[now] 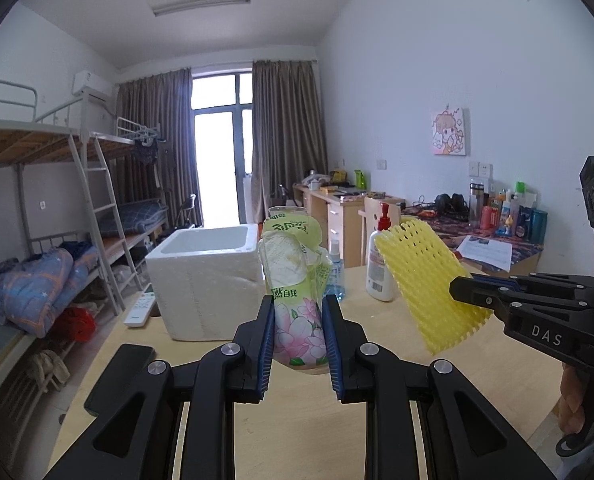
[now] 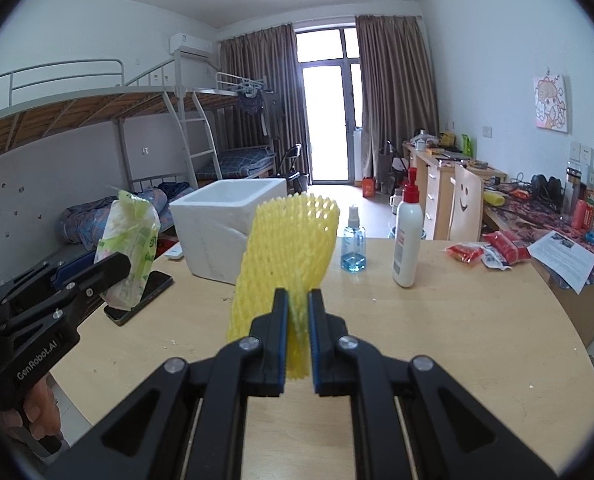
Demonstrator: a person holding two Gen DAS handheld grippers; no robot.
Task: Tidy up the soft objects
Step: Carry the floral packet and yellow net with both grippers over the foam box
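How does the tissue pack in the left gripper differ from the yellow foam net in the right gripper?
The tissue pack is a printed green and pink plastic pack; the foam net is plain yellow open mesh. The pack keeps the left gripper partly apart; the net squeezes thin in the right gripper. Both are soft and held above the table.

Two wrist views, window-facing, sharing white foam box (image 1: 207,280) (image 2: 225,224)

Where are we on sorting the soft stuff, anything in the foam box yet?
Nothing visibly packed yet; the white foam box shows no item above its rim, though its floor is hidden. In hand: the left gripper is shut on the tissue pack, the right gripper on the yellow foam net, both lifted clear of the table. Left: placing both.
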